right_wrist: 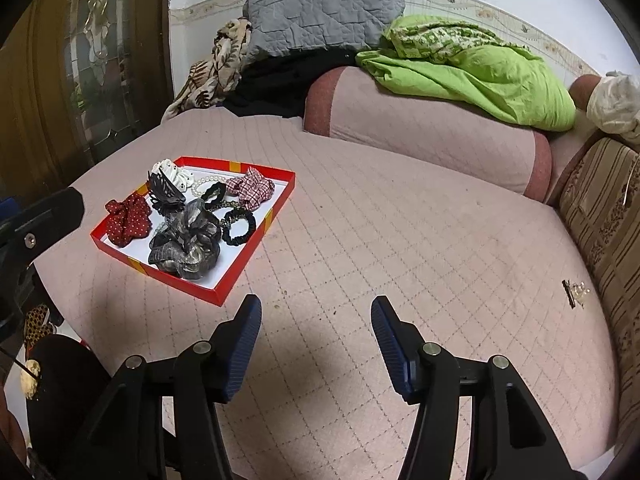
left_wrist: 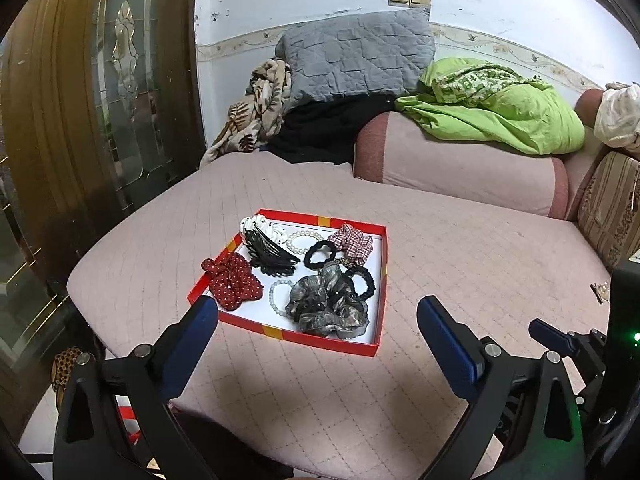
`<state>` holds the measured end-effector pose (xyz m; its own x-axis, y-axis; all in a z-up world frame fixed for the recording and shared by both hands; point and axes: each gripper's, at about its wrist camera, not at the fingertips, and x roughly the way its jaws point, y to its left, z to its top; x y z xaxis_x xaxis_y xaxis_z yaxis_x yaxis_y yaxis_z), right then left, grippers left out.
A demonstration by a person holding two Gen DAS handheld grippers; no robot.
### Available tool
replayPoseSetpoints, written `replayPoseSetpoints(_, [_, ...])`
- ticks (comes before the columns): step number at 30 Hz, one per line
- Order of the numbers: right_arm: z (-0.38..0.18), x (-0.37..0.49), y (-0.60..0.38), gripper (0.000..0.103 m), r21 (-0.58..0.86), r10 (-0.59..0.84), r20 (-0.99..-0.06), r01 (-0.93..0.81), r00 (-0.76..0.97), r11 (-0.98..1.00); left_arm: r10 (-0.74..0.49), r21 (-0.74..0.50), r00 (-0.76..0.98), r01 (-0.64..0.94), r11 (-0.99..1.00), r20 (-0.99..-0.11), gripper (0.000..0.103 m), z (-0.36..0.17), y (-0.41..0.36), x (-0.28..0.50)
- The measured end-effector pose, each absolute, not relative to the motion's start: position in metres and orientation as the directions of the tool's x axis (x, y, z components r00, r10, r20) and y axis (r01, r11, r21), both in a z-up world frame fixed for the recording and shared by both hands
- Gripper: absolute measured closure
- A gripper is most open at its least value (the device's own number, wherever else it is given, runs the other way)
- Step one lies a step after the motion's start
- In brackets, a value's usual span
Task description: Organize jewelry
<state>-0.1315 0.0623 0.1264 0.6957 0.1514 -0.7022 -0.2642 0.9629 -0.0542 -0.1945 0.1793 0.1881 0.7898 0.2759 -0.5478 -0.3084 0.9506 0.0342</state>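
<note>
Red tray [left_wrist: 316, 342] rim nr left tongs [left_wrist: 318, 314], both tongs spread, empty.

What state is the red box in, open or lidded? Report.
Open. The red box has no lid; scrunchies, bracelets and a black claw clip lie exposed on its white floor.

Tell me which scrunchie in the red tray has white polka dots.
The dark red scrunchie at the tray's left edge. The grey one is shiny and plain, and the pink one is checked.

Dim indoor light, soft shadows under the jaws, strong fisheye bending, dark vignetted corners, mostly sharp
</note>
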Motion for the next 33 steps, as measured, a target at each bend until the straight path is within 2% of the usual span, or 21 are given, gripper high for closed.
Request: replayPoseSetpoints(33, [0.096,-0.122,0.078,0.039,-0.082,0.119,-0.762,-0.277,0.636,0.957,0.210,-0.006,0.661,-0.308,0.951,-0.721,0.004,0.132,0.198,-0.166])
